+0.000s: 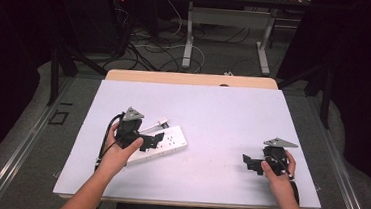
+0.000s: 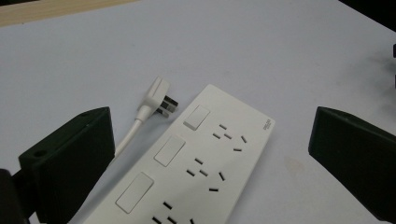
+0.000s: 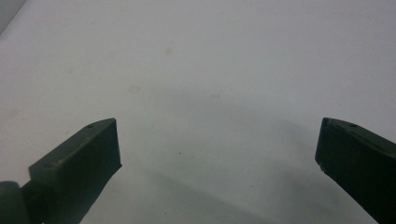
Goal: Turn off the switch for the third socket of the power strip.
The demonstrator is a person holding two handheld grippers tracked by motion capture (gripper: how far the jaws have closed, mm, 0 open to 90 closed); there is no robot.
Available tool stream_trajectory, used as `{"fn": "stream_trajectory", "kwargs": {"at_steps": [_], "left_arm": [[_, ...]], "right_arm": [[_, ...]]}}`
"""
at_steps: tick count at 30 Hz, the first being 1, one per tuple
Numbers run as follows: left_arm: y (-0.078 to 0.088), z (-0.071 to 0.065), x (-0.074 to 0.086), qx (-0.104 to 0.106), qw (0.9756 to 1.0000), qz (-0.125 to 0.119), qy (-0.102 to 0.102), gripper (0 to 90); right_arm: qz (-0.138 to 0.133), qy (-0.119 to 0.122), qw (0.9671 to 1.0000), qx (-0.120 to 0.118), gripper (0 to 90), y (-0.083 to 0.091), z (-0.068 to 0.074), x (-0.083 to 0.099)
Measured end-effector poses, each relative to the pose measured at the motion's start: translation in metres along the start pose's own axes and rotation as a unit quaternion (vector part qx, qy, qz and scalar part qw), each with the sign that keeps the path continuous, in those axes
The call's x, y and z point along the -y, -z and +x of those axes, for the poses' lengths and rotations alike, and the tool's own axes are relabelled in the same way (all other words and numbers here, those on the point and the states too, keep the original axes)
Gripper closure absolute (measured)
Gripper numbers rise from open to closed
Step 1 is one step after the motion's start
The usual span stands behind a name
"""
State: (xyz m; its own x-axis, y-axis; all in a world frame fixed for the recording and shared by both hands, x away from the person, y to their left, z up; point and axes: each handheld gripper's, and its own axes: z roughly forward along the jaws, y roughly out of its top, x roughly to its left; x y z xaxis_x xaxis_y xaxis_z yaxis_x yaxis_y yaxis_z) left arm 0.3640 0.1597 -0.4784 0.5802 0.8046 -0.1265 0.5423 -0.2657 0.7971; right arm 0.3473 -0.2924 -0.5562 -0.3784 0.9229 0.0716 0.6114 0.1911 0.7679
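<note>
A flat white plastic power strip (image 2: 187,168) lies on the desk (image 1: 213,111), whose top is a smooth, matte pale sheet. The strip carries rectangular switches beside rows of slotted sockets. Its angled white plug (image 2: 156,99) rests just beside one end, prongs towards the strip. The left gripper (image 2: 210,154) hangs over the strip, jaws wide, holding nothing. The right gripper (image 3: 217,158), well apart over bare desk, is also spread wide.
</note>
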Motion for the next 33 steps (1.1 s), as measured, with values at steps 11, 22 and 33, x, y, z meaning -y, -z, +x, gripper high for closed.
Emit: {"fn": "stream_trajectory", "kwargs": {"at_steps": [11,22,33], "left_arm": [[0.019,0.016,0.008,-0.036,0.9993,-0.004,0.004,0.3],[0.030,0.035,0.020,-0.062,0.9975,-0.008,0.031,0.4],[0.035,0.055,0.037,-0.091,0.9941,-0.008,0.059,0.9]], "right_arm": [[-0.001,-0.005,1.0000,0.002,0.0,-0.001,0.001,0.000],[0.000,-0.006,1.0000,0.002,0.0,-0.001,0.001,0.000],[-0.001,-0.005,1.0000,0.001,0.0,-0.001,0.001,0.000]]}}
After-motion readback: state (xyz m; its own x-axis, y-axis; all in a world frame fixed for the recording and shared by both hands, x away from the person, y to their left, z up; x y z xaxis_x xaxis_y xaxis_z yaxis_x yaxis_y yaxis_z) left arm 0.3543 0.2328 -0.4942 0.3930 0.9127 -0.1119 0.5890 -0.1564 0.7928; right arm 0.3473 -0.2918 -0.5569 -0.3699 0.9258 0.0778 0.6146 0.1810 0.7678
